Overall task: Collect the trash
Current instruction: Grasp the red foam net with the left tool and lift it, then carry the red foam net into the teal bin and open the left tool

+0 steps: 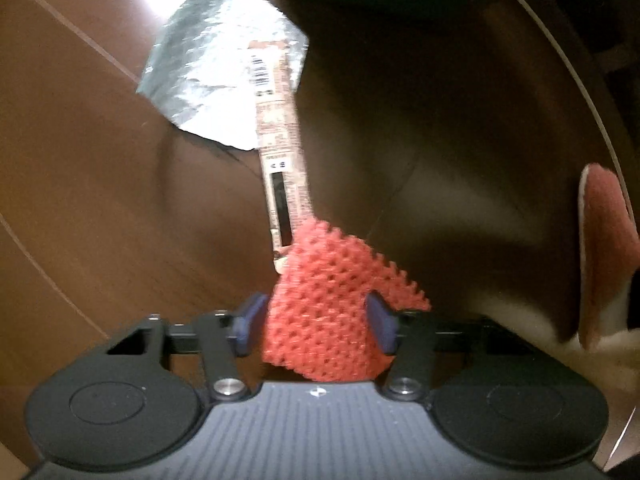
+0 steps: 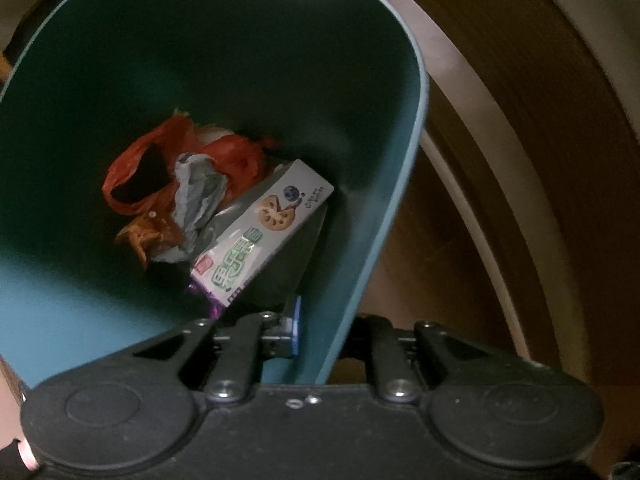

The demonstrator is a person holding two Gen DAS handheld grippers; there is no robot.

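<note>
The left hand-held gripper (image 1: 316, 330) clenches the light, squashy red foam net (image 1: 328, 300). Its middle suits best. The right hand-held gripper (image 2: 320, 334) pinches the teal bin's (image 2: 400, 208) rim.

Left wrist looks down at floor (image 1: 80, 160); right wrist into bin (image 2: 240, 60)

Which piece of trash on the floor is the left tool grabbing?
The red foam net, squeezed between the left tool. The silver wrapper and the long paper strip lie loose beyond it.
</note>
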